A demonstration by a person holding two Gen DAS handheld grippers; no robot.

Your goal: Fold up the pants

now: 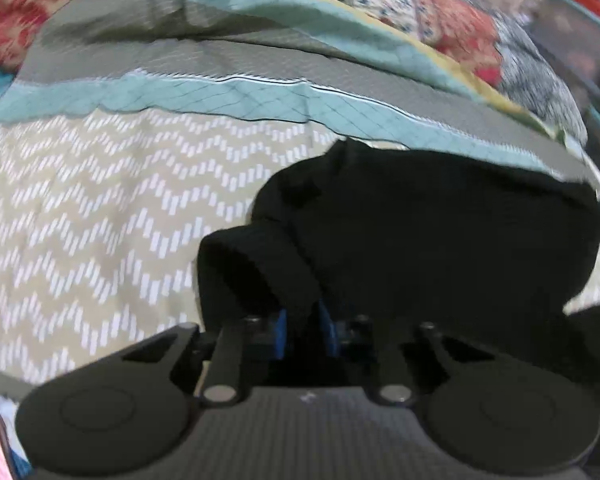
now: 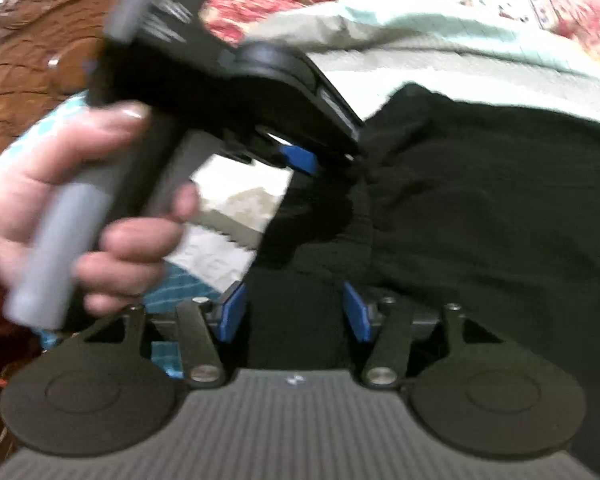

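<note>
We hold the black pants bunched on the bed, lying just ahead of both pairs of tongs and spreading away from them and off to their right. Our left tongs are pinched nearly shut on a rolled, ribbed edge of the cloth, which rises straight out of the narrow gap between the blue pads. Our right tongs stand wider, yet dark cloth fills the whole space between their pads, so we judge them to be gripping a thicker bundle of the same garment. In the right wrist view the left tongs sit just ahead and to the left of ours, with the left hand around the grey handle; both grips are close together on the same near edge. The coming move turns on that: the bulk of the garment lies beyond and to the right of both grips, and its long axis cannot be told, since it is crumpled into a lump rather than laid out. The cloth looks soft, matte and thick, with few visible seams through the motion blur. Beneath it lies the bedspread, beige with white zigzags near our left tongs and banded teal and grey farther ahead.
</note>
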